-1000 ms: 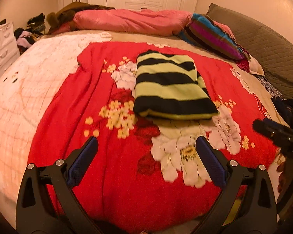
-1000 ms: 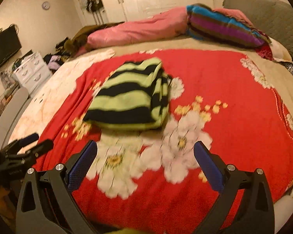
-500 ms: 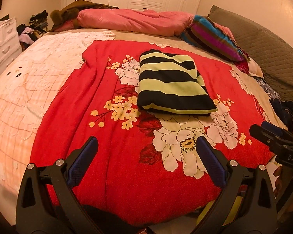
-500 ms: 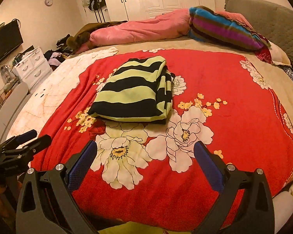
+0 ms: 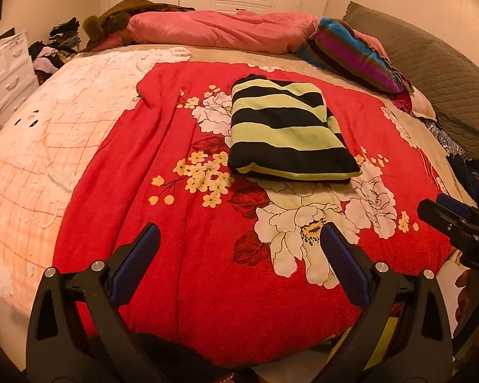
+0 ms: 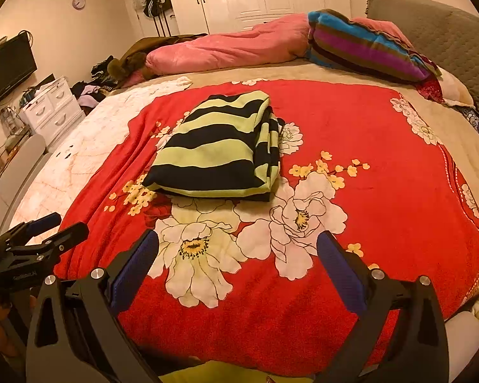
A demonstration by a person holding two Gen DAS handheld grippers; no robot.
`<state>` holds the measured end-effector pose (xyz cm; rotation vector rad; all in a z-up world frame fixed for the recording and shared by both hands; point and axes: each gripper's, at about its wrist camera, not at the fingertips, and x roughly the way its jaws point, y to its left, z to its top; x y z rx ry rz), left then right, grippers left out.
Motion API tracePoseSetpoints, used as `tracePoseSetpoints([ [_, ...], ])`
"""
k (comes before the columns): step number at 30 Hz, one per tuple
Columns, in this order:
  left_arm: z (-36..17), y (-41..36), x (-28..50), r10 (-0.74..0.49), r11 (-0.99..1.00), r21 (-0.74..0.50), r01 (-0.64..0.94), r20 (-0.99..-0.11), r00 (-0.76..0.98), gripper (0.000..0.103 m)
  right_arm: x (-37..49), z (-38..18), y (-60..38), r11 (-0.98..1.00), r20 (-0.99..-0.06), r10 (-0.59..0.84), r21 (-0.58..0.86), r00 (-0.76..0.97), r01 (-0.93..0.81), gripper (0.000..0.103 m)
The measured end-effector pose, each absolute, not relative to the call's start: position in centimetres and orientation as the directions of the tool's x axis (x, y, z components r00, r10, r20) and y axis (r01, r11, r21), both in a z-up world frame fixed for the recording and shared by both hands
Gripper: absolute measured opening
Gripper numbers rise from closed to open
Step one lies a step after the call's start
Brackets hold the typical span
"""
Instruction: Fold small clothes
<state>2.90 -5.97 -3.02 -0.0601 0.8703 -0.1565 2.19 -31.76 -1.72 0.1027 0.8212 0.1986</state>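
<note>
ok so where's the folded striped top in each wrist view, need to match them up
Left wrist view: the folded striped top lies above centre, slightly right, on the red floral blanket.
Right wrist view: the top lies above centre, slightly left, its stacked fold edges facing right.
Shared landmark: the large white flower printed just in front of the top.

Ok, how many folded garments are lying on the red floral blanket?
1: the striped garment folded mid-blanket, ahead of both open grippers. The red blanket holds nothing else that I can see.

Soft knit striped garment (image 5: 287,131) on plush matt red blanket (image 5: 191,255); fingers (image 5: 134,265) w/ ribbed blue pads.
</note>
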Motion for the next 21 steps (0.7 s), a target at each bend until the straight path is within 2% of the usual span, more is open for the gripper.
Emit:
tracePoseSetpoints([
  [21, -3.1, -6.0, 2.91, -0.138, 0.99, -0.102, 0.094, -0.761, 0.634, 0.094, 1.98, -1.87, -31.38, 0.977, -0.717, 0.212, 0.17, 0.664, -0.129, 0.099],
])
